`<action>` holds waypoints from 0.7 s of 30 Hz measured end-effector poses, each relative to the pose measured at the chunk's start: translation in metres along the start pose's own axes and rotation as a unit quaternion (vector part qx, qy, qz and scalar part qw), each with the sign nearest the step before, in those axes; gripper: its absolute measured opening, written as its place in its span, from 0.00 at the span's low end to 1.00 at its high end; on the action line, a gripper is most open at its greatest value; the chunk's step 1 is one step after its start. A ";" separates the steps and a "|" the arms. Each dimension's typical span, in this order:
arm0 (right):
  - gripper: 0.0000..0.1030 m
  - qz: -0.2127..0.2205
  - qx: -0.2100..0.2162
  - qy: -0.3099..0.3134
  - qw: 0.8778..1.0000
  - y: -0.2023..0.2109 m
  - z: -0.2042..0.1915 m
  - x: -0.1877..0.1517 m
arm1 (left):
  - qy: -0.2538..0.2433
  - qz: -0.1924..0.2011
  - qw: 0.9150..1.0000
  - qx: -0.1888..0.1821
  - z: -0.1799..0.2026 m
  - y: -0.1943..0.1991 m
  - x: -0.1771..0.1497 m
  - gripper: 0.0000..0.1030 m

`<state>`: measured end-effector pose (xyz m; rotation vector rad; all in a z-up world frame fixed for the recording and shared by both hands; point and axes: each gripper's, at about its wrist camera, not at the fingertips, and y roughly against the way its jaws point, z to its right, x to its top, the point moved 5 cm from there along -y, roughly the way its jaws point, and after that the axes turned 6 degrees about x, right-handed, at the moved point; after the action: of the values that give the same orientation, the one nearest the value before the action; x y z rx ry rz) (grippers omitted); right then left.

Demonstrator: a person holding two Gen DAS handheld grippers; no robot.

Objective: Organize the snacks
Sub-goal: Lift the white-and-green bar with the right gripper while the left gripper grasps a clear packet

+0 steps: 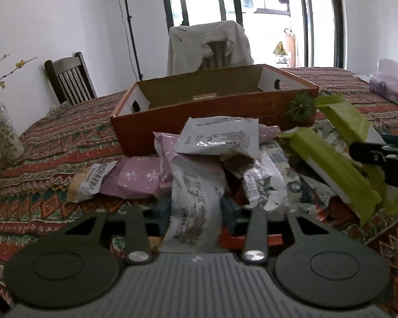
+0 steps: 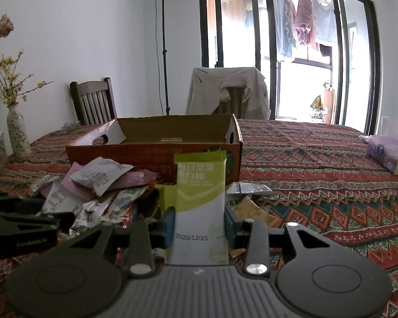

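The open cardboard box [image 2: 156,148] stands mid-counter with its inside bare and reachable from above. A heap of snack packets [image 1: 199,159] crowds the counter [image 2: 318,164] in front of the box's near wall, blocking a low approach. Toward the counter's right edge the patterned cloth lies free up to a tissue pack [image 2: 387,153]. A vase [image 2: 18,132] stands at the far left corner.
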<state>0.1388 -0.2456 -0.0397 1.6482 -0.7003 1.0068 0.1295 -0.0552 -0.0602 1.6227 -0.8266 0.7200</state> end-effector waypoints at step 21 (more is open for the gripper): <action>0.36 0.063 0.008 0.024 0.998 0.000 -0.007 0.047 | 0.041 0.098 0.994 -0.017 -0.039 0.039 0.070 0.25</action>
<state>0.1600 -0.2374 0.0025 1.6042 -0.7731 1.1410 0.1359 -0.0326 0.0260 1.4853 -0.9428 0.9000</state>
